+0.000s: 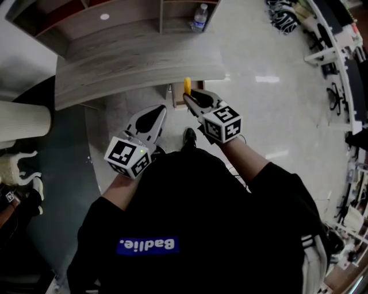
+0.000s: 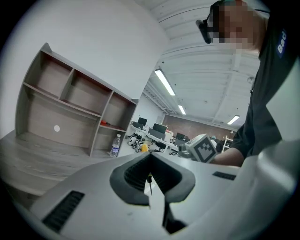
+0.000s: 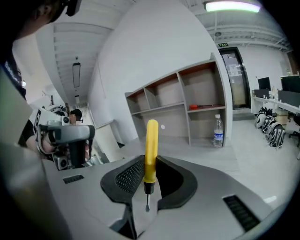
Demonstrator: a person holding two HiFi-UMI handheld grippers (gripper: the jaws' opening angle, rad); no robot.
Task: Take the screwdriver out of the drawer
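Observation:
A screwdriver (image 1: 187, 85) with a yellow handle is held upright in my right gripper (image 1: 190, 97), just in front of the wood-grain desk's (image 1: 138, 69) edge. In the right gripper view the handle of the screwdriver (image 3: 151, 145) stands between the dark pads (image 3: 129, 176), with the thin blade pointing down toward the camera; my right gripper (image 3: 150, 161) is shut on it. My left gripper (image 1: 161, 110) hovers to the left of it, jaws together and empty. In the left gripper view the tips of my left gripper (image 2: 151, 156) meet. The drawer is not clearly seen.
A shelf unit (image 1: 115, 17) stands on the desk, with a water bottle (image 1: 199, 16) beside it. A white round column (image 1: 23, 120) rises at the left. Another person (image 3: 70, 124) is at the left. Office desks and chairs (image 1: 339, 69) line the right side.

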